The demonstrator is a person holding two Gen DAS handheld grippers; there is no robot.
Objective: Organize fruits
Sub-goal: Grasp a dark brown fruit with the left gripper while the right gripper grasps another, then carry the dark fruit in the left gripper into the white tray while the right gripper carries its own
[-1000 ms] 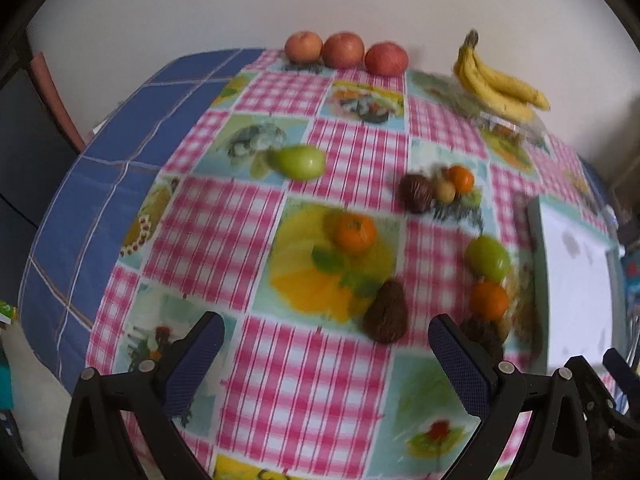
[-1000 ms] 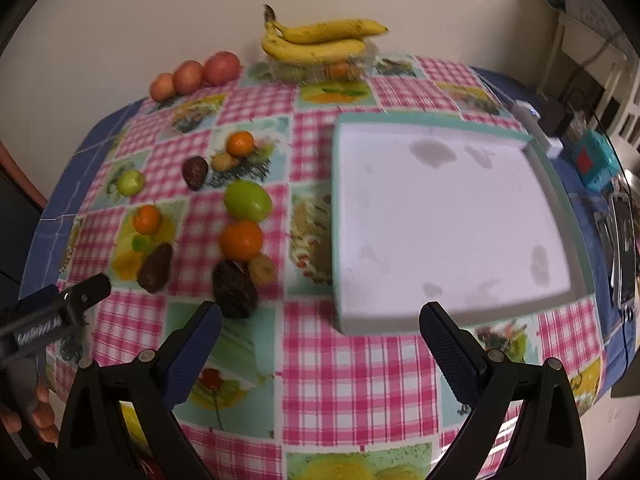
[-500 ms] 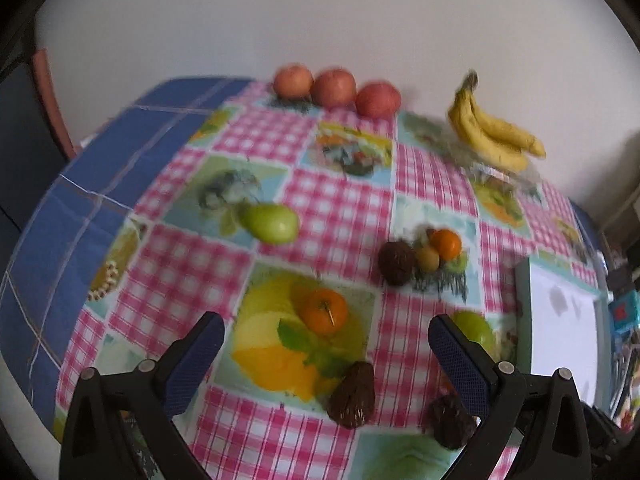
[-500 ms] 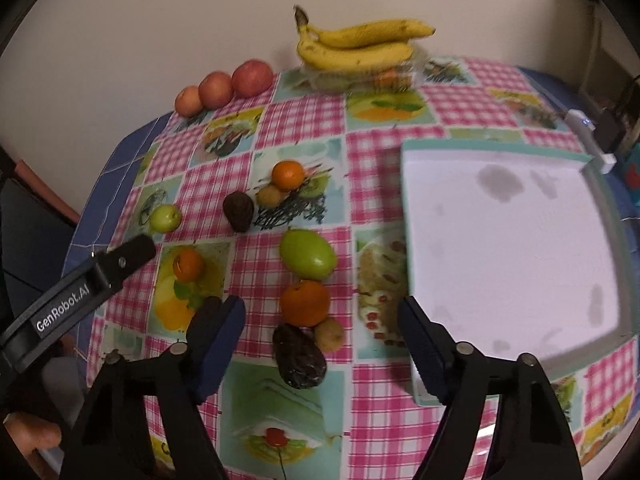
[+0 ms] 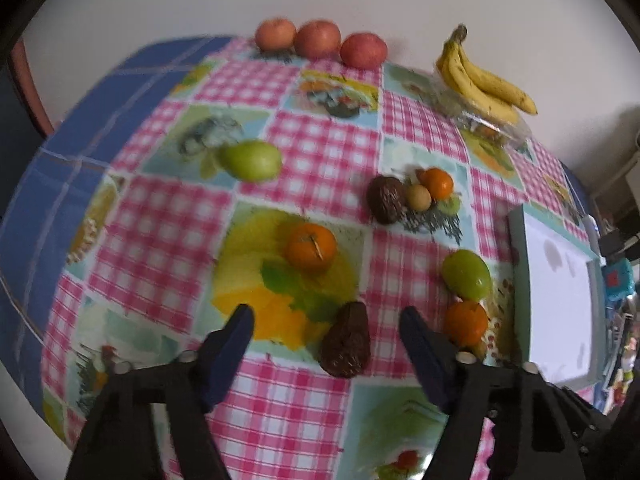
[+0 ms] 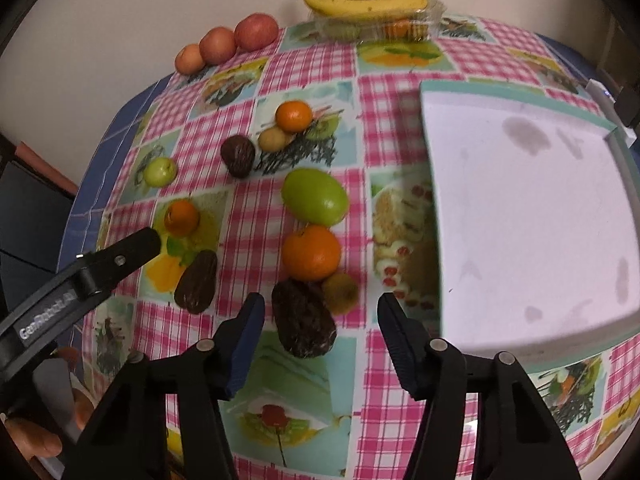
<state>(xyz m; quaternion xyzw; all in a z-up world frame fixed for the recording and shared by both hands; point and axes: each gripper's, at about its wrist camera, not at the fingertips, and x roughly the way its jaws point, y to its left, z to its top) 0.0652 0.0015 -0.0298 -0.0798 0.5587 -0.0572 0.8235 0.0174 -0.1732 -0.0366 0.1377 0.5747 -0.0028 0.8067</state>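
My left gripper (image 5: 326,322) hangs over a dark brown avocado-shaped fruit (image 5: 346,344). Its jaws are closing around the fruit, with gaps still showing on both sides. An orange (image 5: 310,246) lies just beyond it. My right gripper (image 6: 320,312) straddles a dark, rough-skinned fruit (image 6: 304,320). Its jaws are also closing, and its pads stand clear of that fruit. A small brown fruit (image 6: 340,292), an orange (image 6: 311,252) and a green mango (image 6: 314,196) lie in a row behind it. The white tray (image 6: 520,220) to the right holds nothing.
Three red apples (image 5: 320,40) and bananas (image 5: 484,84) on a clear box line the far edge by the wall. A green pear (image 5: 252,160) lies to the left. A dark fruit (image 5: 386,200), a tan one and a small orange (image 5: 438,182) cluster mid-table. A hand shows at lower left in the right wrist view.
Both grippers have sunk toward the table and their jaws have narrowed. The avocado-shaped fruit now lies between the left fingers, and the dark rough fruit lies between the right fingers.
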